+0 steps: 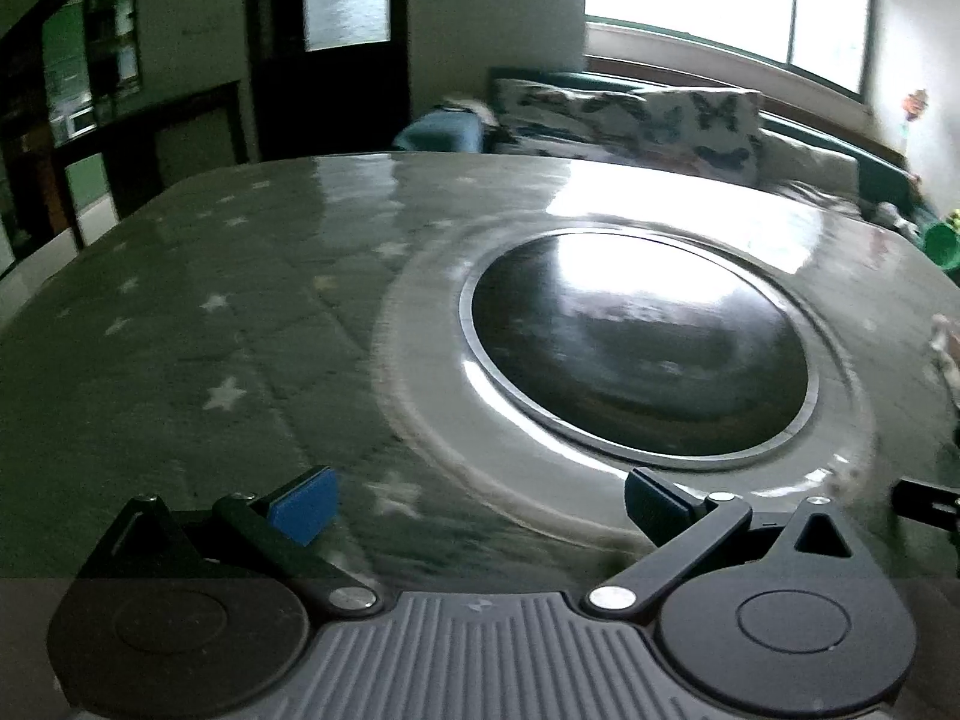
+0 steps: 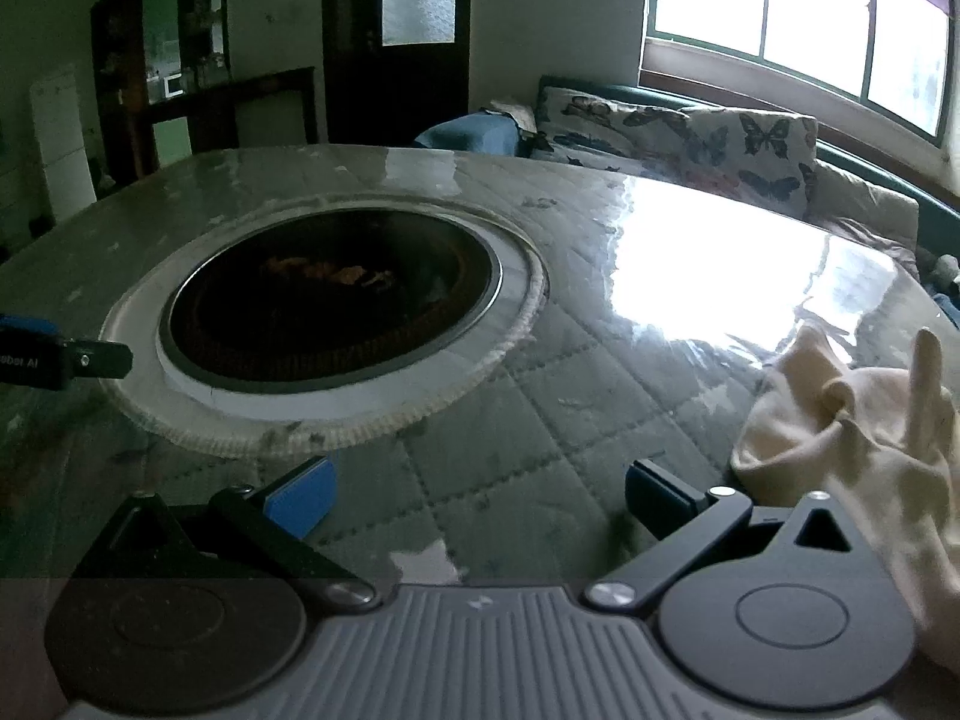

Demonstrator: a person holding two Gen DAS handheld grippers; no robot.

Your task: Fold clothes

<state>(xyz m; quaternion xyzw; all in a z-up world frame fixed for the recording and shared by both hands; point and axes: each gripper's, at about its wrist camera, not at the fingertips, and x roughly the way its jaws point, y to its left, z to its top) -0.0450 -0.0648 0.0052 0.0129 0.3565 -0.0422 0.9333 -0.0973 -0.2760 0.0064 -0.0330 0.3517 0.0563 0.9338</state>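
Note:
A crumpled cream garment (image 2: 852, 438) lies on the table at the right of the right wrist view, just right of my right gripper (image 2: 480, 498). That gripper is open and empty, its blue-padded fingers (image 2: 303, 495) wide apart above the quilted cover. My left gripper (image 1: 480, 507) is open and empty too, over the cover beside the round hob. A sliver of the cream garment (image 1: 948, 354) shows at the right edge of the left wrist view. The left gripper's tip (image 2: 66, 360) shows at the left edge of the right wrist view.
The table has a grey star-patterned quilted cover (image 1: 180, 330) under clear glossy film. A round black glass hob (image 1: 642, 342) with a pale ring sits in its middle; it also shows in the right wrist view (image 2: 330, 306). A sofa with butterfly cushions (image 2: 678, 132) stands behind.

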